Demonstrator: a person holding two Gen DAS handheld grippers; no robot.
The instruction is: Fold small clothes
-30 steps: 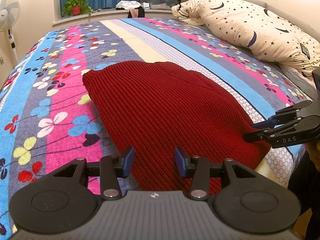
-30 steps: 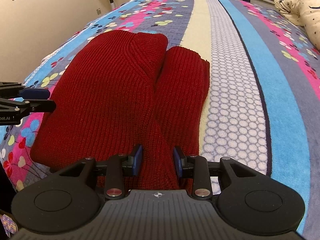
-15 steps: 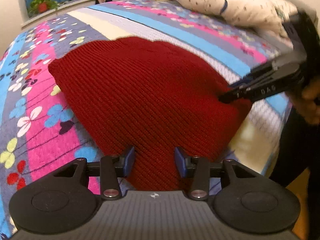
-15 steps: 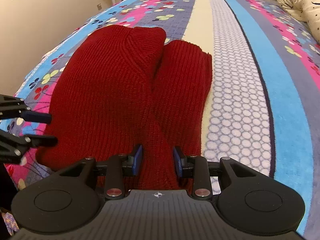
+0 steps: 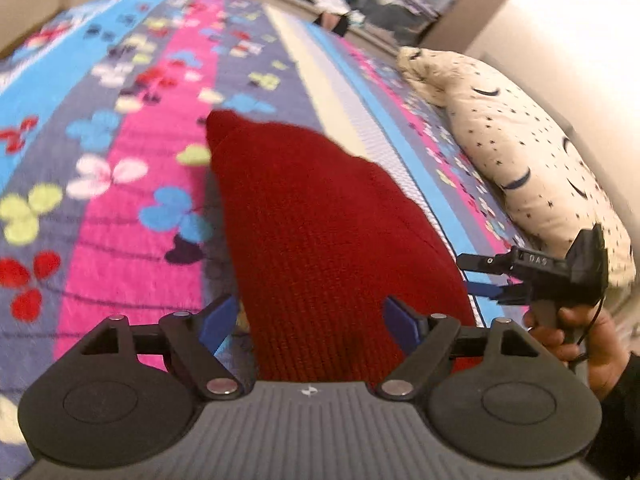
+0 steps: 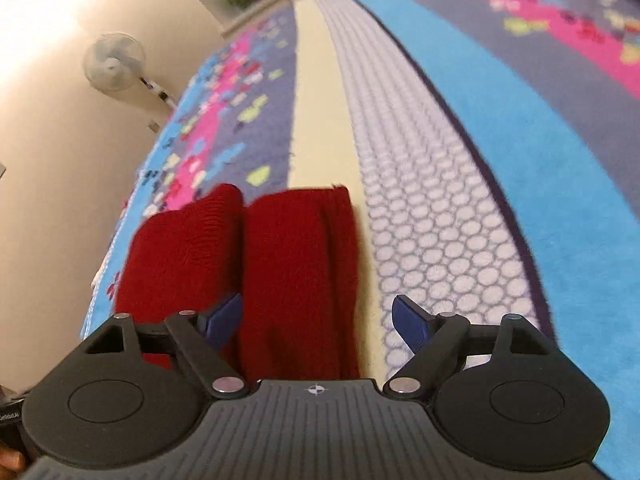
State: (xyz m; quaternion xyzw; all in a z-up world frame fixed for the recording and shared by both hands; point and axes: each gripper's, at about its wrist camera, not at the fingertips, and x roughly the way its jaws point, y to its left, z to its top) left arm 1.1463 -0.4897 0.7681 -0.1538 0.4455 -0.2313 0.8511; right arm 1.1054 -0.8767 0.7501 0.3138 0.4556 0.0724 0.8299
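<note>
Striped floral bedspread (image 5: pixel 120 168) carries folded red knitwear (image 5: pixel 320 232) (both views blurred).

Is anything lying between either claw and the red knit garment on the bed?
Nothing visible. The red knit garment lies directly between the opening jaws of the left claw and the right claw, pads clear of it.

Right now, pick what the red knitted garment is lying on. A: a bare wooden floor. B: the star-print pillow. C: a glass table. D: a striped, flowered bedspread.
D: the red knitted garment lies flat on the striped, flowered bedspread, apart from the star-print pillow off to one side.
</note>
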